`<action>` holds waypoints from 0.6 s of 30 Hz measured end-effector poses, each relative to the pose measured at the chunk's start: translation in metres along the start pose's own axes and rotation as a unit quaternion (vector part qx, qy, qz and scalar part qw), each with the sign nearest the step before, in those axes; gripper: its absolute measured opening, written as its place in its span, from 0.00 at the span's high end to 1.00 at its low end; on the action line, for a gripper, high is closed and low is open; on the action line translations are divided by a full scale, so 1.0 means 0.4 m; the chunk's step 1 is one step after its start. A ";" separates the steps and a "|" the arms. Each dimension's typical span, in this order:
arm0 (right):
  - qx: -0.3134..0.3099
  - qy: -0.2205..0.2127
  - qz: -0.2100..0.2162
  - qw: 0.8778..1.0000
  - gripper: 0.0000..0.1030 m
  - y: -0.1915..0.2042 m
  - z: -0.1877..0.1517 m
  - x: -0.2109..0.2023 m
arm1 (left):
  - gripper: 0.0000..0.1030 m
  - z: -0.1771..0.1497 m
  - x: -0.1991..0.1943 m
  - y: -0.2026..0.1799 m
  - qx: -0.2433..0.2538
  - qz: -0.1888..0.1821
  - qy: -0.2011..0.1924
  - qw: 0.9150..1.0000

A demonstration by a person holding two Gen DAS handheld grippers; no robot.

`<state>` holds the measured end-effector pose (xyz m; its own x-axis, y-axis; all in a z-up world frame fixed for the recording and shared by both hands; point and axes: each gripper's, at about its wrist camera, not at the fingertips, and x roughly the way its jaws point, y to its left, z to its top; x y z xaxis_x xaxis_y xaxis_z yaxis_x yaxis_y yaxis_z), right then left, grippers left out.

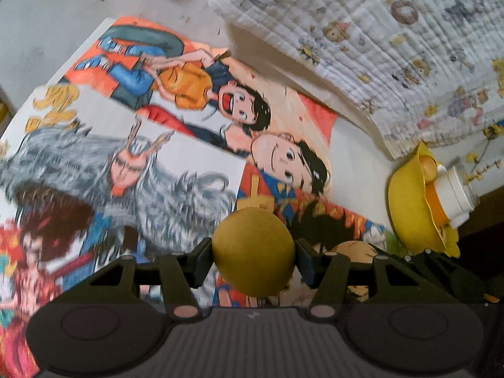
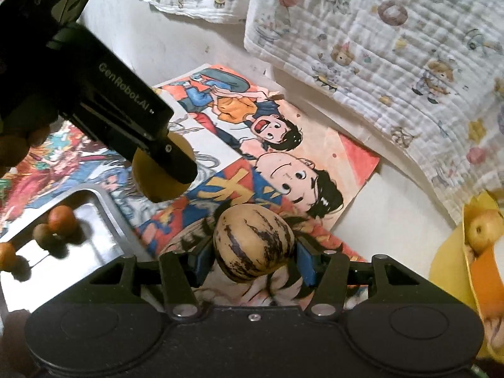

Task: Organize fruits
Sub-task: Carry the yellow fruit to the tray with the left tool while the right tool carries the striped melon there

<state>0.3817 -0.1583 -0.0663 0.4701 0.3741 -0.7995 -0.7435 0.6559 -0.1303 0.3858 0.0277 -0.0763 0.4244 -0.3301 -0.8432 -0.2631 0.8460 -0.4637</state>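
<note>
My left gripper is shut on a round olive-yellow fruit, held above the cartoon drawings. In the right wrist view that gripper and its fruit hang above the metal tray's far corner. My right gripper is shut on a cream fruit with dark purple stripes, held over the drawings. A metal tray at the left holds several small orange and brown fruits. A yellow bowl at the right holds more fruit.
Colourful cartoon drawings cover the white table. A printed white quilted cloth lies at the back right. A white jar rests at the yellow bowl. Another tan fruit shows behind my left gripper's right finger.
</note>
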 end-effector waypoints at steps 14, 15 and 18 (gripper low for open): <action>0.031 -0.020 0.005 0.999 0.45 0.110 -0.097 -0.153 | 0.42 -0.167 -0.103 0.008 0.027 -0.006 0.008 1.000; 0.030 -0.020 0.005 0.999 0.45 0.116 -0.104 -0.162 | 0.42 -0.176 -0.110 0.010 0.030 -0.006 0.007 1.000; 0.029 -0.022 0.008 0.999 0.45 0.136 -0.127 -0.191 | 0.42 -0.201 -0.127 0.014 0.034 -0.007 0.006 0.999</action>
<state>0.2812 -0.1845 -0.0422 0.4787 0.4124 -0.7751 -0.7237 0.6852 -0.0823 0.2932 0.0156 -0.0578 0.4167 -0.3468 -0.8403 -0.1981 0.8675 -0.4562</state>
